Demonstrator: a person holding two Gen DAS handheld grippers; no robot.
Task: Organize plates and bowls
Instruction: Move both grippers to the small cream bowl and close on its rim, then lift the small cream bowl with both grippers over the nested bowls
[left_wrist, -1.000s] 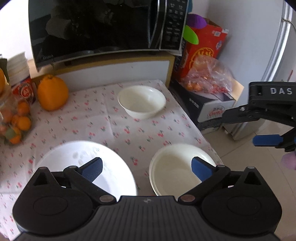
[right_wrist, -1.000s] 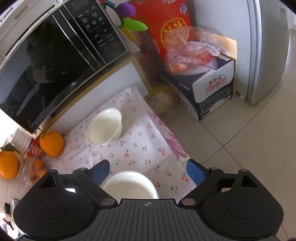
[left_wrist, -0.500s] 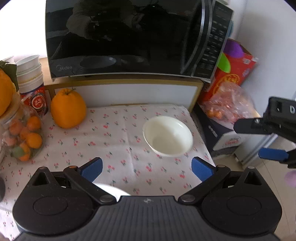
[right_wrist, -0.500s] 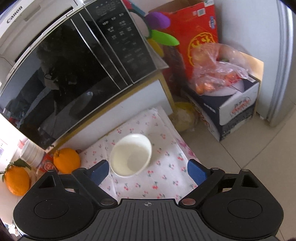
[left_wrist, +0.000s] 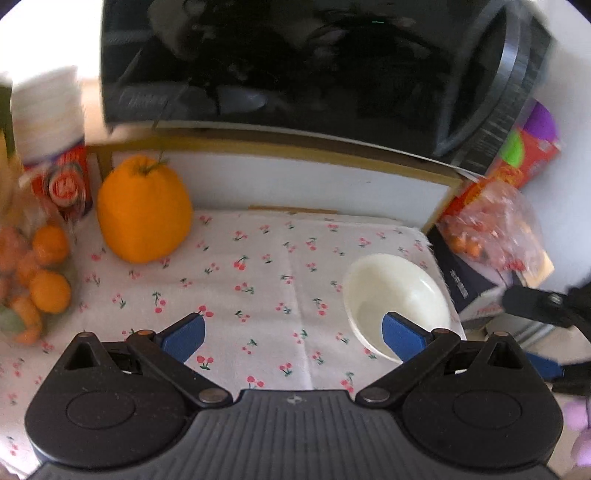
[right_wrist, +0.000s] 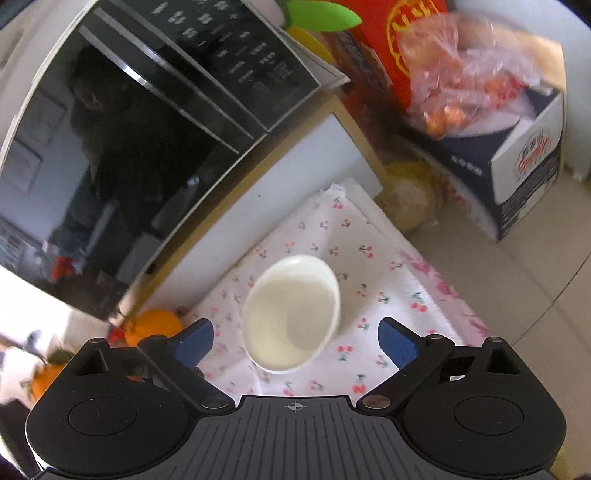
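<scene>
A small white bowl (left_wrist: 397, 295) stands upright on the cherry-print tablecloth (left_wrist: 258, 280), near its right edge. In the left wrist view my left gripper (left_wrist: 293, 334) is open above the cloth, its right pad overlapping the bowl's near rim, nothing between the fingers. The right wrist view shows the same bowl (right_wrist: 291, 314) lying between the spread fingers of my right gripper (right_wrist: 297, 339), whose jaws are opening; the pads do not touch it. The right gripper also shows at the left wrist view's right edge (left_wrist: 543, 332). No plates are in view.
A black microwave (left_wrist: 295, 66) sits on a shelf behind the table. A large orange fruit (left_wrist: 144, 214), small oranges (left_wrist: 48, 273) and a stack of cups (left_wrist: 48, 110) stand at the left. Boxes and a bag of fruit (right_wrist: 476, 85) sit on the floor right of the table.
Both grippers moved toward the back of the table. The two near dishes dropped out of view. The small bowl now sits close between the right gripper's fingers, which spread a little wider.
</scene>
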